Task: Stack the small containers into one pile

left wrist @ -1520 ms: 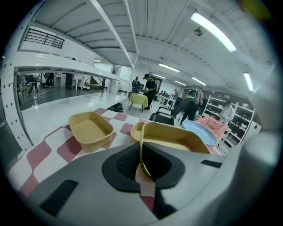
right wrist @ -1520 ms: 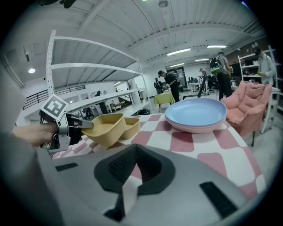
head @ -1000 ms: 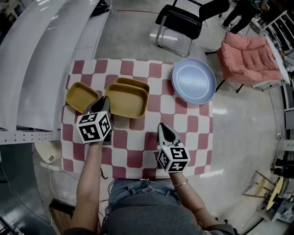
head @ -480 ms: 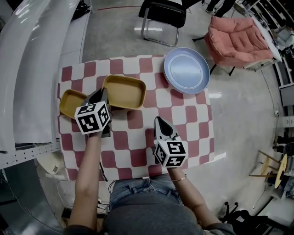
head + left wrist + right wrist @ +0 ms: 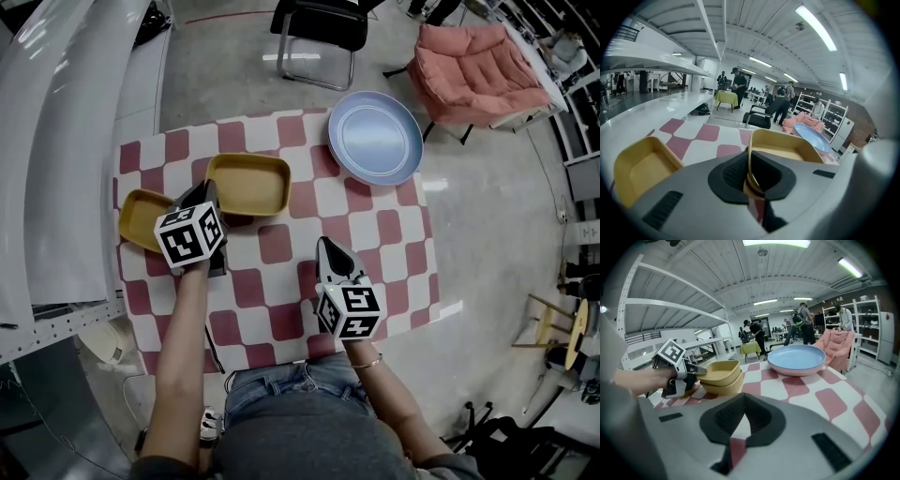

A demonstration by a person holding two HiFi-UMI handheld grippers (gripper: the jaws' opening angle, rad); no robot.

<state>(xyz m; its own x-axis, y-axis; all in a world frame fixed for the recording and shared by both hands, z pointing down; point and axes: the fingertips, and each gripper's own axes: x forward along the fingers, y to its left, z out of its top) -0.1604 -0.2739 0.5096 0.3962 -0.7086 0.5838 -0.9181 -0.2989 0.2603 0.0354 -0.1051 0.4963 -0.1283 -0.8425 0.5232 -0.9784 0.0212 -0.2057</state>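
Now left gripper (image 5: 208, 192) fingers pinch the near rim of yellow stack (image 5: 251, 185): light stiff plastic, prob. slippery; right gripper (image 5: 324, 246) fingers together, empty; single container (image 5: 141, 217) left of stack.

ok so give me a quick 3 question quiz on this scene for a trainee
1. True or false: the left gripper is clamped on the rim of the top yellow container.
2. How many containers make up the pile at that gripper, as the right gripper view shows it? A one, B two, C four.
3. Fill in: the right gripper holds ____.

Key: 1 true; 2 B; 3 nothing.
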